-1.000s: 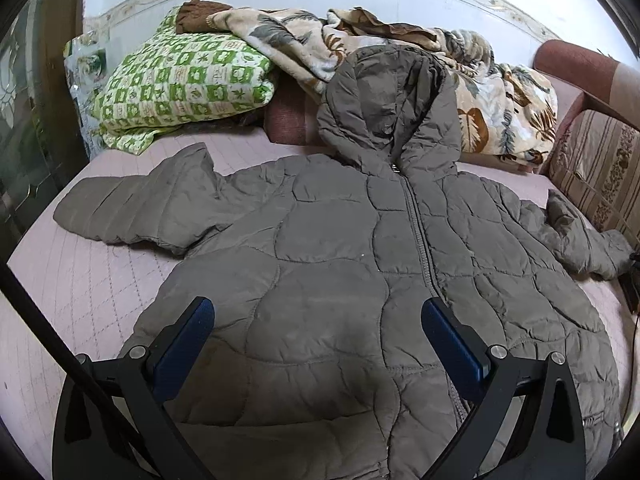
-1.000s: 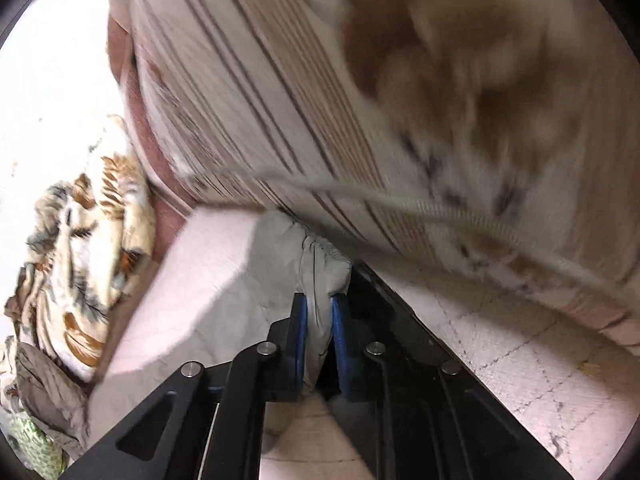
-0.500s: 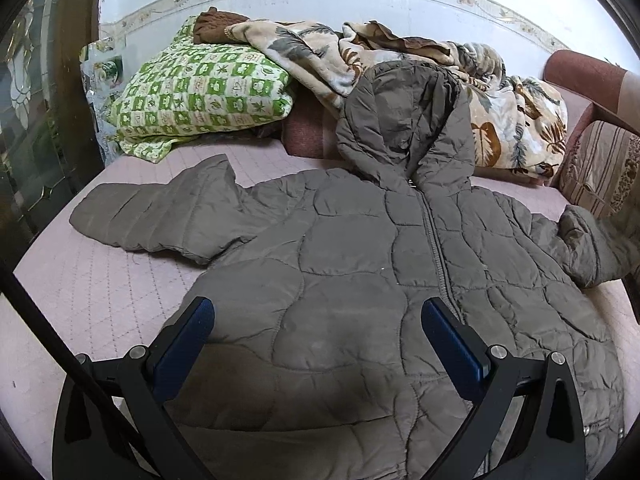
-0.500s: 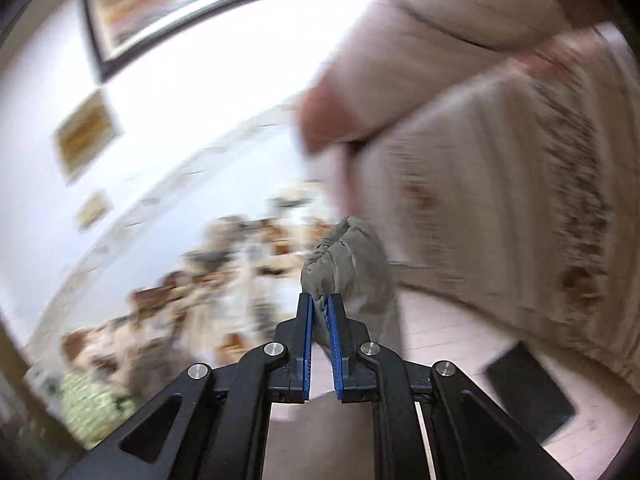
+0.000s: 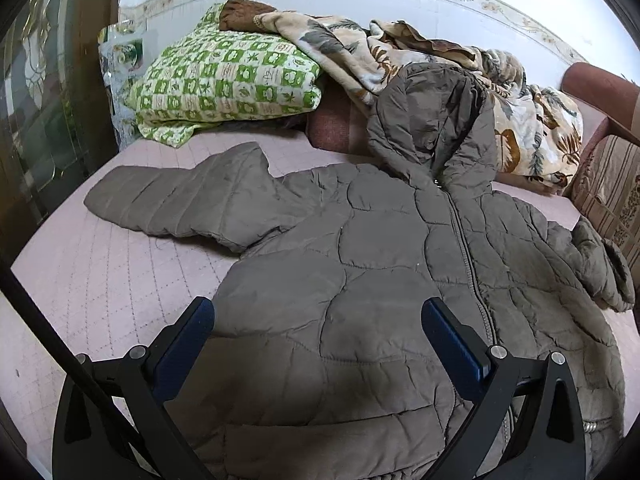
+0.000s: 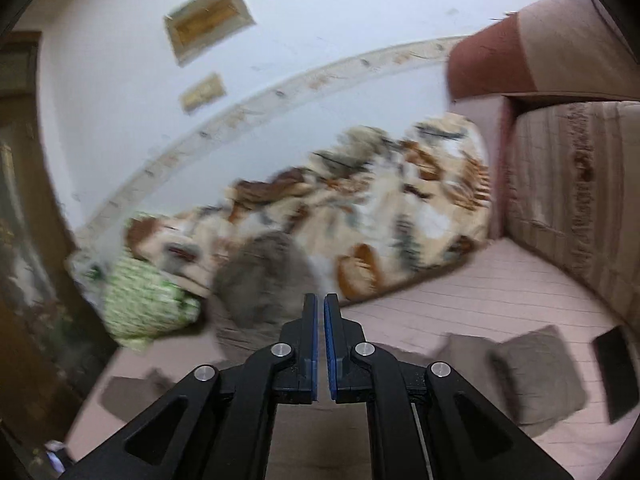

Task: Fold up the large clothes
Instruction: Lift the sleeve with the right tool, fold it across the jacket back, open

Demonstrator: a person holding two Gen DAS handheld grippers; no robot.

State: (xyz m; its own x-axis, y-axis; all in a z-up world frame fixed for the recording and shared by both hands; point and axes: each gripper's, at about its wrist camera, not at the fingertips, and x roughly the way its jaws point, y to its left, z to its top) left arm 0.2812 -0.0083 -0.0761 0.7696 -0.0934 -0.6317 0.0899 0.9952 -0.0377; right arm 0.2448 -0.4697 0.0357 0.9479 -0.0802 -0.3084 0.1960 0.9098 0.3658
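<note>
A grey-brown quilted hooded jacket (image 5: pixel 380 280) lies front up on the pink bed cover, zipper closed, hood up against the bedding. Its left sleeve (image 5: pixel 172 204) stretches out flat. Its right sleeve (image 5: pixel 596 264) lies bunched near the striped cushion, and also shows in the blurred right wrist view (image 6: pixel 536 372). My left gripper (image 5: pixel 316 328) is open and empty, hovering over the jacket's lower front. My right gripper (image 6: pixel 321 312) is shut with nothing between the pads, held above the jacket and pointing toward the hood (image 6: pixel 264 276).
A green checked pillow (image 5: pixel 228 80) and a leaf-print blanket (image 5: pixel 532 128) are piled along the wall. A striped cushion (image 5: pixel 612 192) and a red sofa arm (image 5: pixel 600 84) stand at the right. A dark flat object (image 6: pixel 616 372) lies on the bed by the cushion. A dark wood door (image 5: pixel 44 100) is at the left.
My right gripper let go of the right sleeve end, which now lies bunched on the bed, and swung up and away to face the hood. My left gripper drifted a little left.
</note>
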